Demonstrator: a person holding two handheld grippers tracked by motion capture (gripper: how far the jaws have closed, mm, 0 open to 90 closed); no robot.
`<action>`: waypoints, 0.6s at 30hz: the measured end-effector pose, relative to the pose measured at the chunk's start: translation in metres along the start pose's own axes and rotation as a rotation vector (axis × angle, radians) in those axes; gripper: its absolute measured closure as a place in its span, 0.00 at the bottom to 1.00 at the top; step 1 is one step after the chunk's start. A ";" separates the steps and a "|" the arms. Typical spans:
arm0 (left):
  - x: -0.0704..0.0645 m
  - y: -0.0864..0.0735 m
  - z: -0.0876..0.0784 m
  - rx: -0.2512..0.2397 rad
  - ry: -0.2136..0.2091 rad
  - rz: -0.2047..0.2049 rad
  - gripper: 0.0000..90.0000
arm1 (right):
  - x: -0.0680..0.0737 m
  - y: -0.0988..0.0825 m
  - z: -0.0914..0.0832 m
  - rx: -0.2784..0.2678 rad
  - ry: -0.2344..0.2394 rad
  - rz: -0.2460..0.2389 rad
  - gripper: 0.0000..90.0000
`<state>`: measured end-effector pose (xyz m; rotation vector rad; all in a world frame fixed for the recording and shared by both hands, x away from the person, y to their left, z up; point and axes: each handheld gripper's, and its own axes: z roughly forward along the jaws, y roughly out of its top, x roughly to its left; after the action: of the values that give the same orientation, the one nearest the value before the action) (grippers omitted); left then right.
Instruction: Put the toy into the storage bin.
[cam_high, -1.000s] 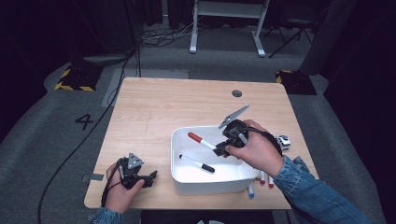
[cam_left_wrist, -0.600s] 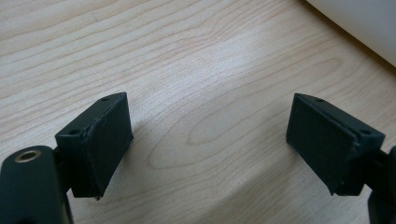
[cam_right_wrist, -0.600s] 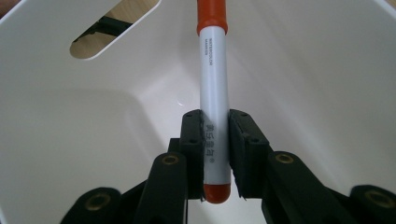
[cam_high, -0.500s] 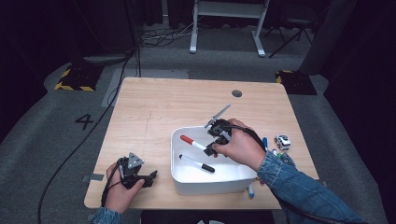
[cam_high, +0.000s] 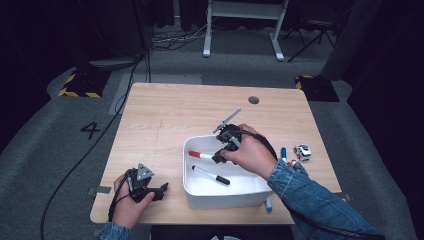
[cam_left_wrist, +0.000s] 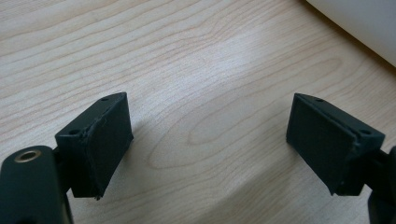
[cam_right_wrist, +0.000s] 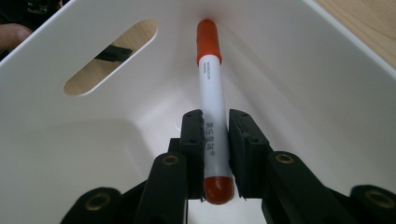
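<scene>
My right gripper (cam_right_wrist: 215, 154) is clamped on the red marker (cam_right_wrist: 212, 102), both pads pressed flat against the barrel near its tail end, with the capped tip pointing away toward the far wall of the white bin (cam_right_wrist: 289, 60). From the high view I see the right gripper (cam_high: 223, 150) inside the bin (cam_high: 200, 192), over its left half, with the red marker (cam_high: 201, 155) low near the floor by the left wall. Whether the tip touches the bin I cannot tell. A black marker (cam_high: 211, 175) lies flat on the bin floor just nearer me, apart from the red one. Through the handle slot (cam_right_wrist: 109, 58) in the bin wall I can make out a strip of table.

My left gripper (cam_high: 150, 189) rests at the front-left part of the table (cam_high: 170, 110), left of the bin and apart from it. Its jaws stand wide with bare wood (cam_left_wrist: 205, 93) between the pads and nothing in them; a corner of the bin (cam_left_wrist: 364, 23) shows at the upper right of its view.

Right of the bin lie a blue marker (cam_high: 283, 152) and a small toy car (cam_high: 302, 151); another marker (cam_high: 268, 204) pokes out by the bin's front-right corner
</scene>
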<state>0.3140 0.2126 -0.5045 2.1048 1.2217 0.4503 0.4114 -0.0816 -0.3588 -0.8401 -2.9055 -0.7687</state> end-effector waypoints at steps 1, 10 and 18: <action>0.000 0.000 0.000 0.000 0.000 0.000 0.16 | 0.000 0.001 0.002 0.002 -0.003 0.001 0.85; 0.000 0.000 0.000 -0.001 -0.004 -0.001 0.16 | 0.000 0.004 0.017 0.014 -0.017 -0.012 0.85; 0.000 0.000 0.000 0.000 0.000 0.000 0.16 | -0.004 -0.002 0.034 0.059 -0.042 -0.031 0.85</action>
<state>0.3140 0.2126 -0.5045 2.1046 1.2214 0.4501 0.4179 -0.0691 -0.3899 -0.8177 -2.9686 -0.6722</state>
